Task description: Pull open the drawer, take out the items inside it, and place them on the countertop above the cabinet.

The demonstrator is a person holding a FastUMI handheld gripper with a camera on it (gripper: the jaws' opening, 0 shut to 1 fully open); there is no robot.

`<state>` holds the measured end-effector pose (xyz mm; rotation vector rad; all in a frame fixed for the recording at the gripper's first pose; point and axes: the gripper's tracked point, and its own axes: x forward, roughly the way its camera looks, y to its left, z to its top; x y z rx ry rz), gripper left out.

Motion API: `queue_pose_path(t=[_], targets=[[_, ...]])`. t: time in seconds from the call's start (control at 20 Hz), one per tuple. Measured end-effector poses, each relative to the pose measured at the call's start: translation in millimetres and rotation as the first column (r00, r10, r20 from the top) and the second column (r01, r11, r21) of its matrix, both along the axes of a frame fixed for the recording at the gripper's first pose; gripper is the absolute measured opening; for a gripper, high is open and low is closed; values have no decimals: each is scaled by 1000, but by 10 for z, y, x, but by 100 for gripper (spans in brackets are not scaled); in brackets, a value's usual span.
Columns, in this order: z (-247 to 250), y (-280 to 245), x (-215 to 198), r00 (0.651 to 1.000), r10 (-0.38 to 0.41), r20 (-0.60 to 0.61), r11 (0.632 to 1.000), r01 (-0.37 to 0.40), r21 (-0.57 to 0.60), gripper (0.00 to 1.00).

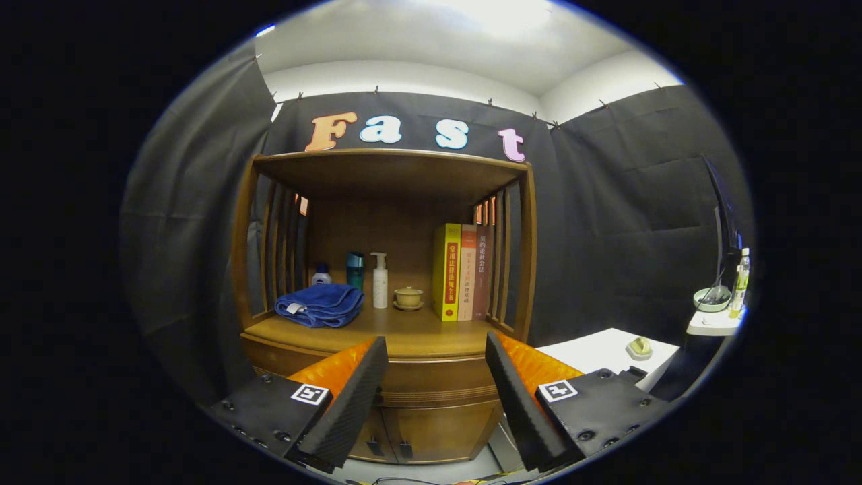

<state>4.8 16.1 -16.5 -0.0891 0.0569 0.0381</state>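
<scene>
Tongs [436,377] held apart and empty, aimed at the closed drawer [438,385] under the cabinet's tabletop [417,337], seemingly lined up to pull it.

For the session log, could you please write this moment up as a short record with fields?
cabinet: brown wooden cabinet, open shelf above its countertop
drawer: wooden drawer front under the countertop, closed, seen between the fingers
countertop items: folded blue towel, three small bottles, small ceramic cup on a saucer, three upright books
gripper: gripper open, holding nothing, fingers spread before the drawer front, short of it
task stage: drawer not yet pulled
</scene>
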Motion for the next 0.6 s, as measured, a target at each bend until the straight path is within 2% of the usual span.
queue_pose_path(t=[0.35, 0.6], targets=[[-553, 373, 411, 998, 55, 16, 998, -55, 9, 97], [-1216, 683, 823, 994, 97, -41, 995, -96, 35, 98]])
